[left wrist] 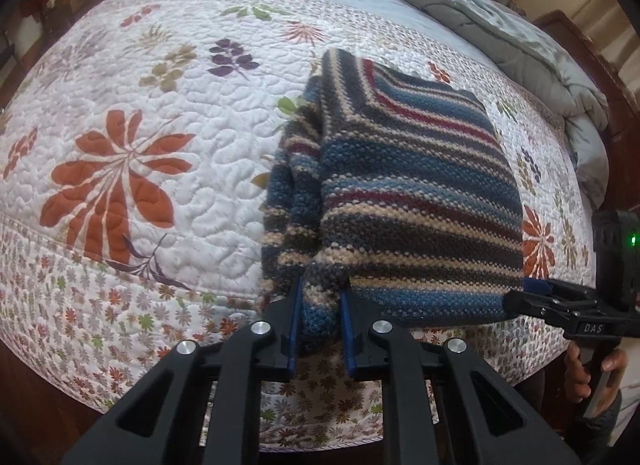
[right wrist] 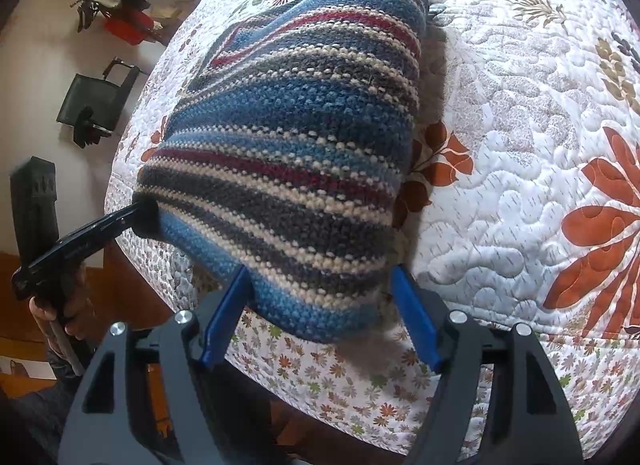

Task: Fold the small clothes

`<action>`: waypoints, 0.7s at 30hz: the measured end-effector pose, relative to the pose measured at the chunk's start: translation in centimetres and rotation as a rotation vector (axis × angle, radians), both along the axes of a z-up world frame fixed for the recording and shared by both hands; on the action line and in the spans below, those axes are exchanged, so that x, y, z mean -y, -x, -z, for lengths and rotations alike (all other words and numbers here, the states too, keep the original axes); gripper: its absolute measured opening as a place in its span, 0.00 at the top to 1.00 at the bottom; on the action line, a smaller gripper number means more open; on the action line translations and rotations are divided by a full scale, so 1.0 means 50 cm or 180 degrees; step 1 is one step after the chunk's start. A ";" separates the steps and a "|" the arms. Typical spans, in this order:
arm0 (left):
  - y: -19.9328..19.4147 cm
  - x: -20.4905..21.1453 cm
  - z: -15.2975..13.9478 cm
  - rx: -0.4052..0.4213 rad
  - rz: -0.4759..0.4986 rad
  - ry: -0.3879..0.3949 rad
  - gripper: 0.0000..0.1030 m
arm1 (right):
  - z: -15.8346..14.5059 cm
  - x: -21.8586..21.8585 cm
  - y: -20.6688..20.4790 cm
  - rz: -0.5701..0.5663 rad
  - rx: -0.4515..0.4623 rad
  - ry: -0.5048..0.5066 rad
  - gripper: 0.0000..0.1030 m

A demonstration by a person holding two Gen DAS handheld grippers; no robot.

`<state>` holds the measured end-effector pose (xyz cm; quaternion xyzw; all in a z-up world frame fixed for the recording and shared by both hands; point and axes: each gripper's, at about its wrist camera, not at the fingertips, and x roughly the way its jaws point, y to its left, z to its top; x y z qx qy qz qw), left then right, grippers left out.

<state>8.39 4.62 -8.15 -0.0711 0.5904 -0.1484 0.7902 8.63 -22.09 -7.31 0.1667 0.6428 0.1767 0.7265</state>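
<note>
A folded knitted sweater [left wrist: 400,169] [right wrist: 300,125] with blue, tan, grey and red stripes lies on the floral quilt [left wrist: 160,85], close to the bed's near edge. My left gripper [left wrist: 322,285] is shut on the sweater's near hem, the fabric bunched between its blue pads. In the right wrist view the left gripper [right wrist: 142,213] bites the sweater's left corner. My right gripper [right wrist: 320,273] stands open and wide around the other near corner. Its left pad [right wrist: 236,289] brushes the knit and its right pad sits just off it. The right gripper [left wrist: 528,289] also shows at the sweater's right corner.
A crumpled grey duvet [left wrist: 500,25] is heaped along the far right of the bed. The wooden bed frame [left wrist: 624,113] shows behind it. On the floor left of the bed sit a black bag [right wrist: 96,101] and a red item [right wrist: 124,31]. A hand [left wrist: 580,373] grips each handle.
</note>
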 end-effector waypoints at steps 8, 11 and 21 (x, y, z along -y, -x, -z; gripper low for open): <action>-0.007 0.000 0.067 -0.0156 -0.0056 -0.0082 0.84 | 0.055 0.013 -0.002 0.0058 -0.0224 -0.0186 0.24; -0.013 0.011 0.070 -0.0156 -0.0033 -0.0131 0.84 | 0.074 0.011 -0.008 0.0034 -0.0275 -0.0287 0.24; -0.022 -0.007 0.051 -0.0184 0.0000 -0.0046 0.83 | 0.032 -0.002 0.000 -0.0125 -0.0103 -0.0341 0.72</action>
